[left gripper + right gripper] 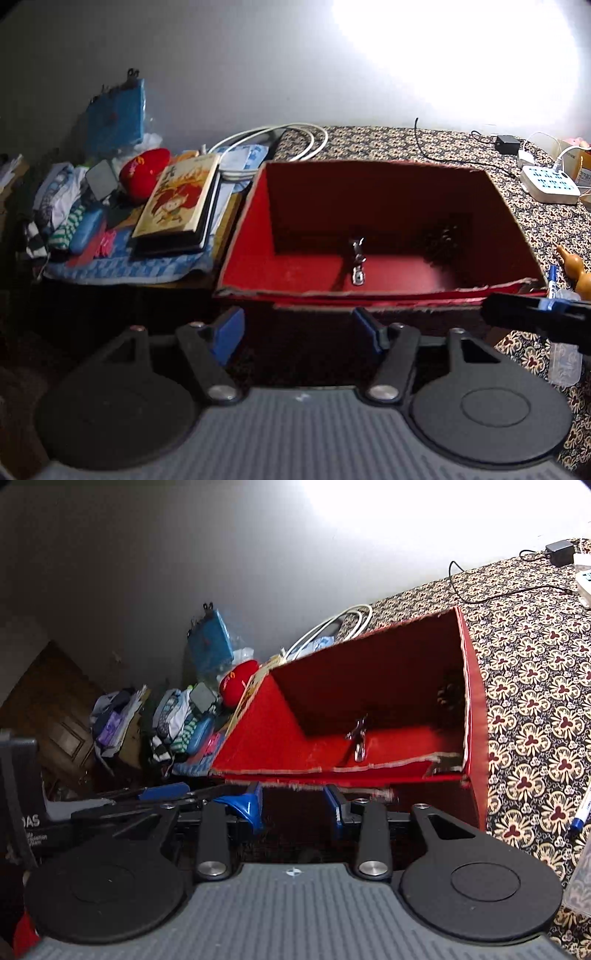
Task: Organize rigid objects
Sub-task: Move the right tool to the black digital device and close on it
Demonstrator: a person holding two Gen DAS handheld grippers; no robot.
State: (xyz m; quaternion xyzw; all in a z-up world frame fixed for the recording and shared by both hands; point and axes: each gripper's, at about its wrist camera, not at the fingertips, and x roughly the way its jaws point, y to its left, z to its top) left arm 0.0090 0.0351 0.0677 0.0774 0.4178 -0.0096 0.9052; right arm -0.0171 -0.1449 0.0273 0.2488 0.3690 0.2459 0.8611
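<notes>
An open red box stands on the patterned cloth, with its frayed near rim just beyond my left gripper. That gripper is open, its blue pads wide apart and nothing between them. Inside the box lie a small metal clasp and a dark pine cone. My right gripper sits before the same red box, open by a narrow gap that is empty. The clasp and pine cone show there too. The right gripper's fingers reach in from the right edge.
Left of the box are a book, a red ornament, clothes and a white cable. A power strip lies at the back right. A gourd and a blue-capped pen lie right of the box.
</notes>
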